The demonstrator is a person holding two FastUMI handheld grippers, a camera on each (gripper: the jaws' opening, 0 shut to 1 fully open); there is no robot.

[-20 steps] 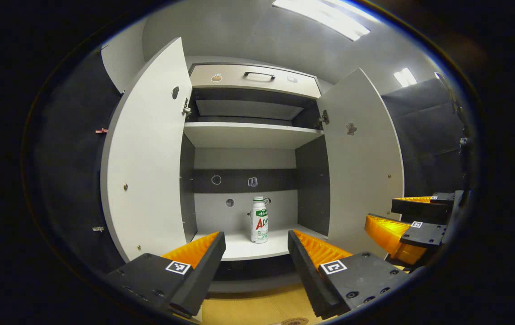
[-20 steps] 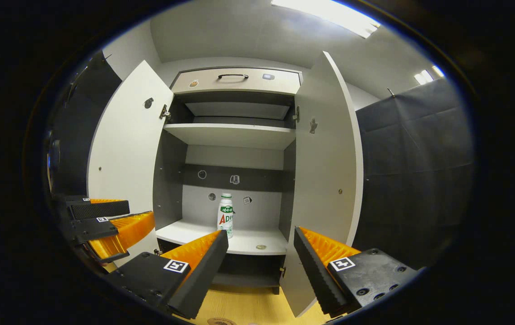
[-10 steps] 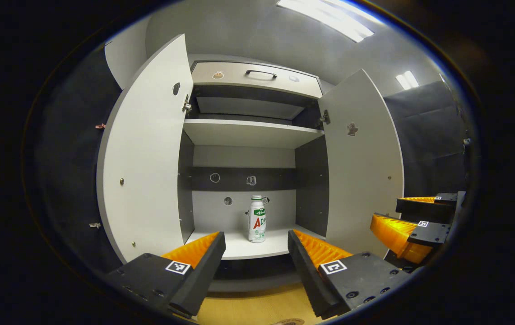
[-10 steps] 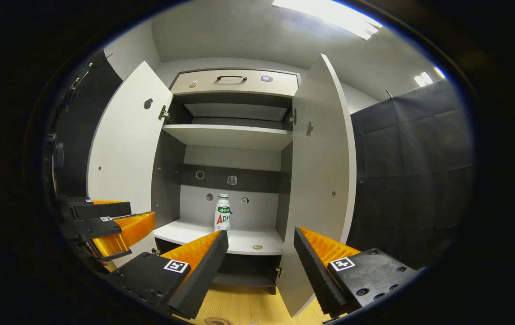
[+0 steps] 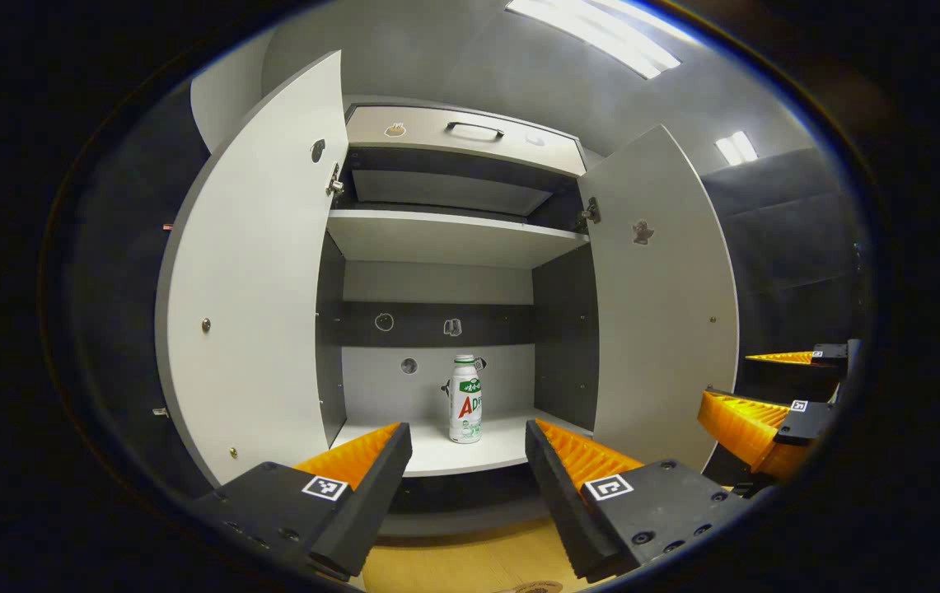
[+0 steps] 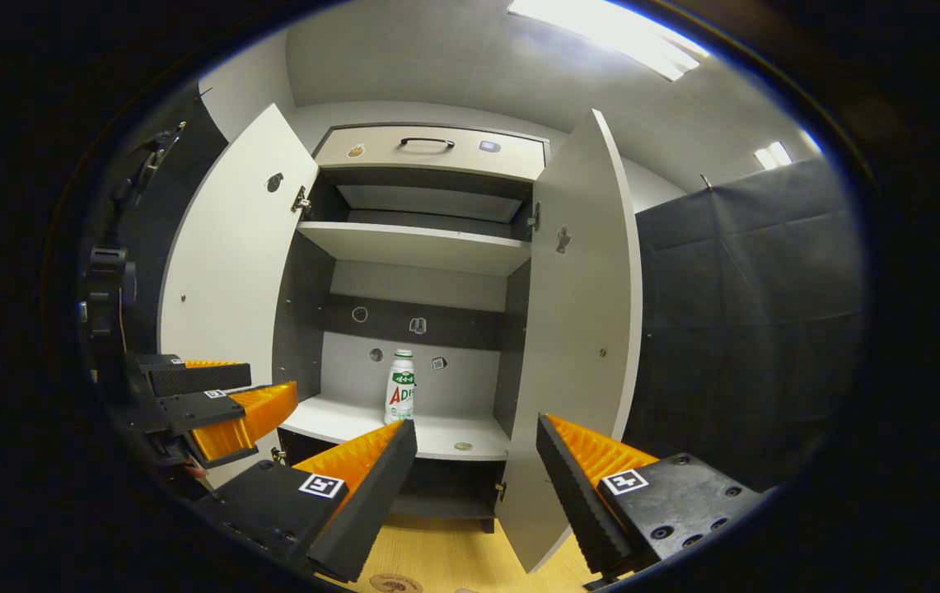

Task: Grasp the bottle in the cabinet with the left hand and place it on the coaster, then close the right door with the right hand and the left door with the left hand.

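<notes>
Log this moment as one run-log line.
phase: approach | left gripper: open, short of cabinet | right gripper: open, idle | bottle: upright on lower shelf | left door, right door: open

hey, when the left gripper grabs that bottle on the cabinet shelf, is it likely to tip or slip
The bottle stands tall on a narrow base, so a high nudge could probably tip it. Its wrapped, smooth-looking body may slip, though the ridged fingers should help. It looks like rigid plastic; how full it is can't be seen.

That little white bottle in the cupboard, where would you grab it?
Around its straight middle, from the front. The bottle stands upright on the lower shelf between two open doors, so the open left tool can probably slide one finger past each side.
</notes>
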